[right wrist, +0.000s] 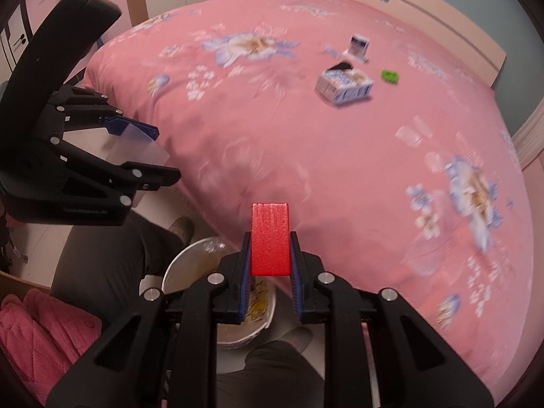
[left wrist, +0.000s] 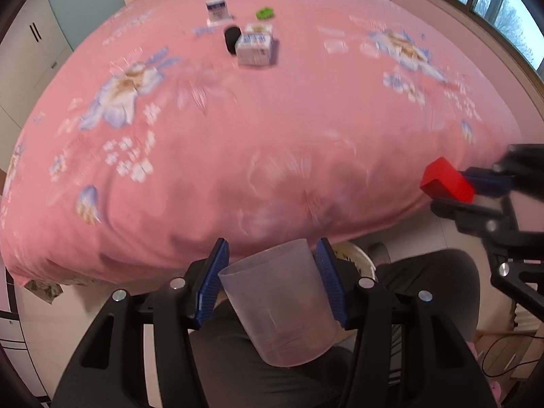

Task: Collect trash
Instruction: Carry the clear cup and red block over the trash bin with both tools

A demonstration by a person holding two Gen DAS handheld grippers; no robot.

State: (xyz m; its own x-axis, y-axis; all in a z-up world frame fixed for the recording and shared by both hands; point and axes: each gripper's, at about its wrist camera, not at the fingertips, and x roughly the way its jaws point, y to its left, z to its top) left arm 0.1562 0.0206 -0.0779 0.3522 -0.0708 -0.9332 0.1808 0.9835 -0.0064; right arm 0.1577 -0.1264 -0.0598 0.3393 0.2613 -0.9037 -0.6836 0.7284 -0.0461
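A: From the left wrist view first. Our left tongs [left wrist: 272, 278] are grasping a translucent plastic cup [left wrist: 282, 309], blue pads pressed on either side of it. Under the cup we see dark trousers, and just beyond it the rim of a white bin [left wrist: 360, 255] on the floor at the edge of the bed [left wrist: 272, 129].

B: And at the right edge our right tongs [left wrist: 452, 190] show, clenched on a red block [left wrist: 445, 183].

A: Far up the bed more trash remains: a large blue and white carton [left wrist: 255, 47] with a black object [left wrist: 232, 36] touching it, a smaller carton [left wrist: 217, 10] and a green bit [left wrist: 265, 13].

B: Now the right wrist view. The red block [right wrist: 270, 238] stands upright between our pads, held fast by the right tongs [right wrist: 270, 268]. The white bin [right wrist: 190, 265], with wrappers inside, lies directly beneath and slightly left. Our left tongs [right wrist: 159, 151] hang at the left with the cup [right wrist: 142, 146], above the person's knee.

A: So we judge we are at the drop-off step, both loads carried to the bin.

B: Next we need each piece centred over the opening before we let go; the cup sits off to the side, so we would bring it across first.
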